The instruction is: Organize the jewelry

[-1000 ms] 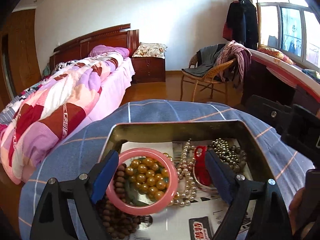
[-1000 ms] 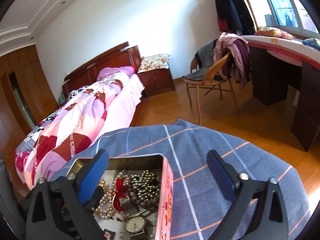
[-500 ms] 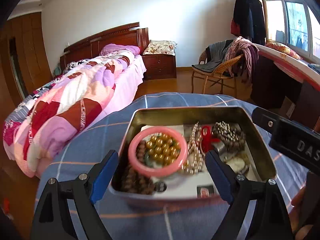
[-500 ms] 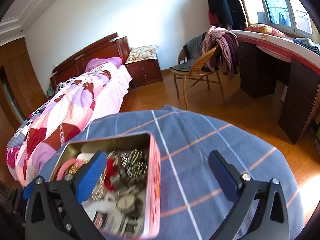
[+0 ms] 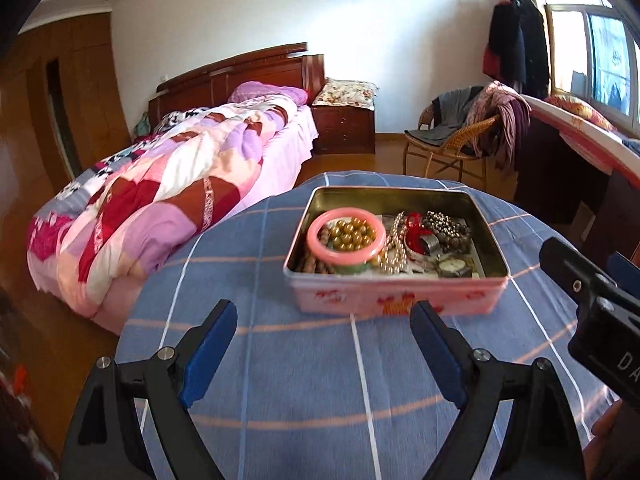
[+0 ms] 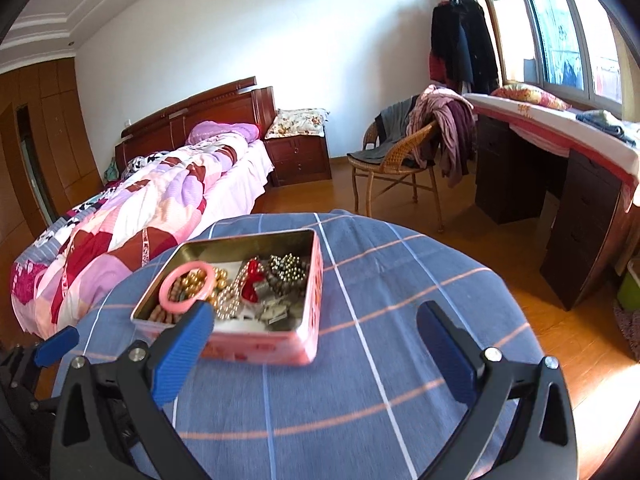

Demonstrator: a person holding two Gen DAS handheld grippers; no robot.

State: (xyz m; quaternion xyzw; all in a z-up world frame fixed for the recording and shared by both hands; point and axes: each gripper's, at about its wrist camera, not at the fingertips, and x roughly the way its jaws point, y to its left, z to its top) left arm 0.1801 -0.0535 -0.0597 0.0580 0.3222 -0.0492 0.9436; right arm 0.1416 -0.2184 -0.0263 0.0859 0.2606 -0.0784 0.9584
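A pink tin box (image 5: pixel 396 300) (image 6: pixel 280 350) stands on a round table under a blue checked cloth (image 5: pixel 300 380) (image 6: pixel 380 360). Inside lie a pink bangle (image 5: pixel 346 236) (image 6: pixel 186 286), gold beads (image 5: pixel 352 236), a pearl string (image 5: pixel 394 246), a red piece (image 5: pixel 414 230) (image 6: pixel 252 280), dark metal beads (image 5: pixel 448 230) (image 6: pixel 288 268) and a watch (image 5: pixel 452 267). My left gripper (image 5: pixel 324 328) is open, held back from the tin's near side with nothing in it. My right gripper (image 6: pixel 316 332) is open too, empty, near the tin's right front corner.
A bed with a patchwork quilt (image 5: pixel 160 200) runs along the left. A wicker chair with clothes (image 6: pixel 400 160) and a dark desk (image 6: pixel 560 200) stand at the right. Wooden floor surrounds the table. The right gripper's body (image 5: pixel 592 308) shows at the right of the left wrist view.
Both grippers have pulled back and up from the tin. The left gripper, earlier over the bangle inside the tin, is now clear of it on the near side. The jewelry stays in the tin.
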